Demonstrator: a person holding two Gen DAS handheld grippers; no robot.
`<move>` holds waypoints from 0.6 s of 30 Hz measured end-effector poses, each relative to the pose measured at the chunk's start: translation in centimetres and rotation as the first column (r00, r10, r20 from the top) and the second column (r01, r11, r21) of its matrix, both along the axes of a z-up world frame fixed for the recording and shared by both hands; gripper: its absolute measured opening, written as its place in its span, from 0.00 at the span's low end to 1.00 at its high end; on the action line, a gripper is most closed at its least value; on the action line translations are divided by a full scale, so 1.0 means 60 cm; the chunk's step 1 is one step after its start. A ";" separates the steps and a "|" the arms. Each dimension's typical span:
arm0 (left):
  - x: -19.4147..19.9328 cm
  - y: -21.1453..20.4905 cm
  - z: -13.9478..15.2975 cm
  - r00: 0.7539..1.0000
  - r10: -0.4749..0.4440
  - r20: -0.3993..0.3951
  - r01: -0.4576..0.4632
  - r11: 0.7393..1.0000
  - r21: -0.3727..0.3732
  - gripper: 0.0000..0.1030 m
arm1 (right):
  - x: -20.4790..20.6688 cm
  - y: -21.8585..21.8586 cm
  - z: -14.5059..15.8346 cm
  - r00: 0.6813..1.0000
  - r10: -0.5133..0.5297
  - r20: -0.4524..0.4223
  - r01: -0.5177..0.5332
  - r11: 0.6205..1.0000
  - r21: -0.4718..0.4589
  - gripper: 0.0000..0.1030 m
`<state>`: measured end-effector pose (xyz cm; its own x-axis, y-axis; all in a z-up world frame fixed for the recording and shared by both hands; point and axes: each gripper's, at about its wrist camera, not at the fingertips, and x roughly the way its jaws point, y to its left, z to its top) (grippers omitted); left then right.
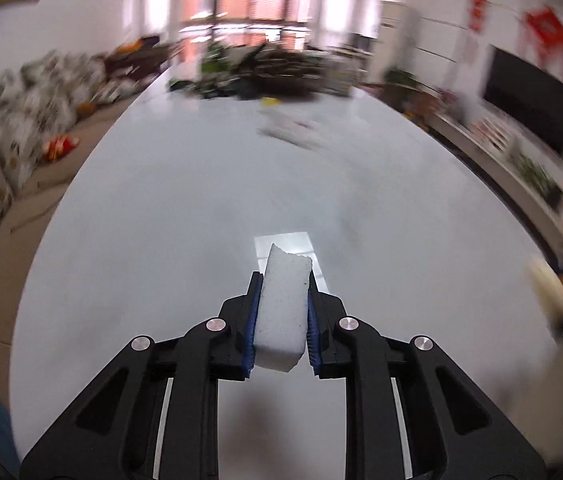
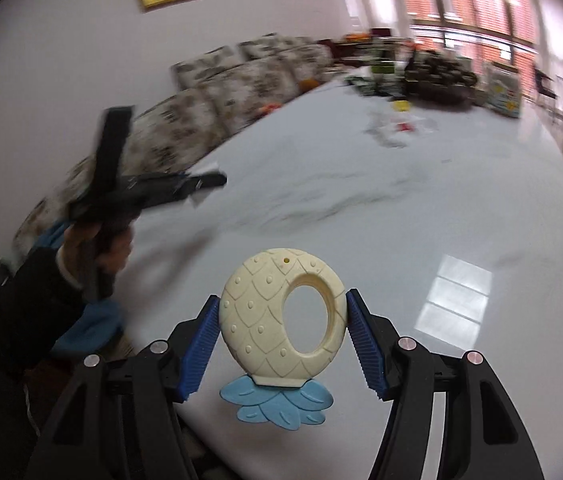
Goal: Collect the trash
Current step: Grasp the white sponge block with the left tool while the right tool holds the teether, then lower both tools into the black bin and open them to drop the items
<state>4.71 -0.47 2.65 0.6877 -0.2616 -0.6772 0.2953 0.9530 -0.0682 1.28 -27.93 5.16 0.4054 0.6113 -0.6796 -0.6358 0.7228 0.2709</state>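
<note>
Above a white table point(image 1: 201, 200), the left gripper point(image 1: 281, 316) clamps a white foam block point(image 1: 283, 308) — the right gripper point(image 2: 283, 344) grips a cream pineapple-shaped ring toy point(image 2: 269, 320), blue leaves down.

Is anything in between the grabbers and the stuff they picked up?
No. The left gripper already squeezes the white foam block, and the right gripper already squeezes the pineapple toy. Nothing sits between them.

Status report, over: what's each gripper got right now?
Left gripper shut on white foam block. Right gripper shut on pineapple teether. Both above white table; litter at far end.
</note>
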 end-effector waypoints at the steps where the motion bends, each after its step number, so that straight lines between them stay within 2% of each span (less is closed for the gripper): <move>1: -0.079 -0.009 -0.002 0.999 -0.034 0.007 0.034 0.999 0.011 0.19 | -0.026 0.006 -0.004 1.000 0.026 -0.007 -0.026 1.000 -0.003 0.60; 3: -0.180 -0.017 -0.020 0.997 -0.074 -0.012 0.074 0.997 0.018 0.21 | -0.099 0.021 -0.027 0.994 0.098 -0.048 -0.098 0.995 -0.005 0.60; 5: -0.270 -0.029 -0.069 0.992 -0.093 -0.081 0.096 0.995 0.038 0.22 | -0.158 0.036 -0.071 0.977 0.165 -0.137 -0.166 0.986 -0.001 0.60; 8: -0.325 -0.045 -0.158 0.983 -0.093 -0.160 0.107 0.990 0.086 0.31 | -0.193 0.057 -0.152 0.958 0.175 -0.226 -0.193 0.980 -0.057 0.60; 9: -0.330 -0.053 -0.188 0.980 -0.091 -0.177 0.113 0.987 0.115 0.54 | -0.196 0.065 -0.185 0.953 0.176 -0.246 -0.203 0.975 -0.090 0.60; 10: -0.333 -0.061 -0.231 0.977 -0.079 -0.198 0.113 0.980 0.167 0.88 | -0.195 0.074 -0.224 0.945 0.179 -0.273 -0.220 0.967 -0.128 0.65; 11: -0.333 -0.067 -0.260 0.978 -0.063 -0.197 0.105 0.972 0.211 0.91 | -0.193 0.080 -0.254 0.941 0.174 -0.291 -0.227 0.960 -0.161 0.75; 12: -0.334 -0.072 -0.286 0.980 -0.054 -0.189 0.101 0.964 0.247 0.91 | -0.192 0.085 -0.283 0.939 0.167 -0.300 -0.232 0.953 -0.195 0.76; 14: -0.325 -0.071 -0.336 0.965 -0.050 -0.256 0.121 0.955 0.271 0.90 | -0.193 0.084 -0.311 0.934 0.153 -0.323 -0.230 0.949 -0.214 0.75; 16: -0.321 -0.058 -0.342 0.955 -0.030 -0.295 0.107 0.962 0.250 0.90 | -0.196 0.075 -0.294 0.935 0.150 -0.322 -0.220 0.956 -0.195 0.72; 18: -0.321 -0.046 -0.296 0.962 -0.040 -0.270 0.098 0.974 0.205 0.90 | -0.198 0.054 -0.209 0.952 0.174 -0.250 -0.212 0.969 -0.131 0.72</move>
<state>-14.53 -3.20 -15.09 0.4637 -0.1307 -0.8763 0.3597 0.9316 0.0514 -10.59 -24.67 -7.37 0.1079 0.5424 -0.8331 -0.6992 0.6372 0.3243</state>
